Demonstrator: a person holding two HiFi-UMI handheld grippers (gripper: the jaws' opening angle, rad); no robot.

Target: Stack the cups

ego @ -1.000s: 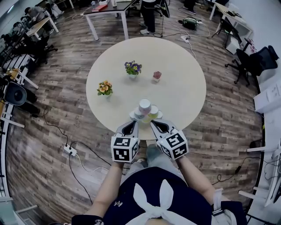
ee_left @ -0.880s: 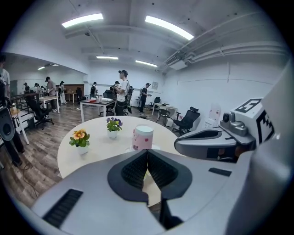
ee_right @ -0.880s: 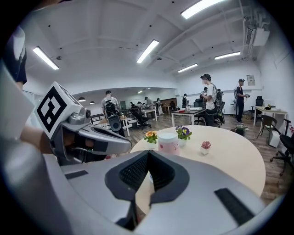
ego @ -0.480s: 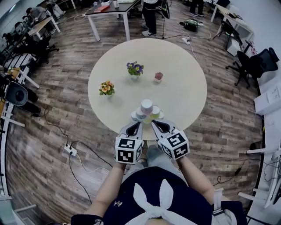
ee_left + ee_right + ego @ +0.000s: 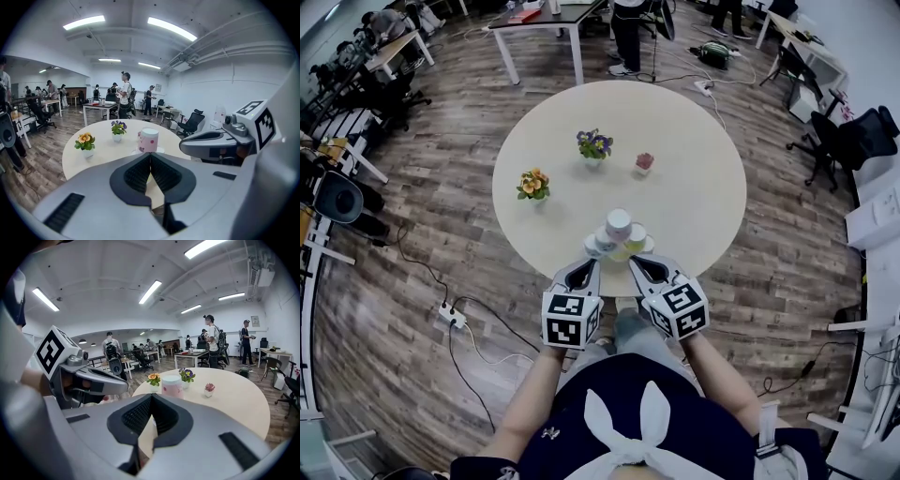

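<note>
Several paper cups stand upside down in a tight cluster near the front edge of the round table. A pink-dotted white cup sits highest, with a yellow-green one to its right. My left gripper and right gripper hover side by side just short of the cluster, both shut and holding nothing. The pink-dotted cup shows above the shut jaws in the left gripper view, and the same cup shows in the right gripper view.
Further back on the table stand an orange flower pot, a purple flower pot and a small pink plant. Office desks, chairs and people stand around on the wooden floor. A power strip lies on the floor to the left.
Both grippers stay shut in front of the cups. Only the head view has drifted slightly, so the table sits a little further right.
</note>
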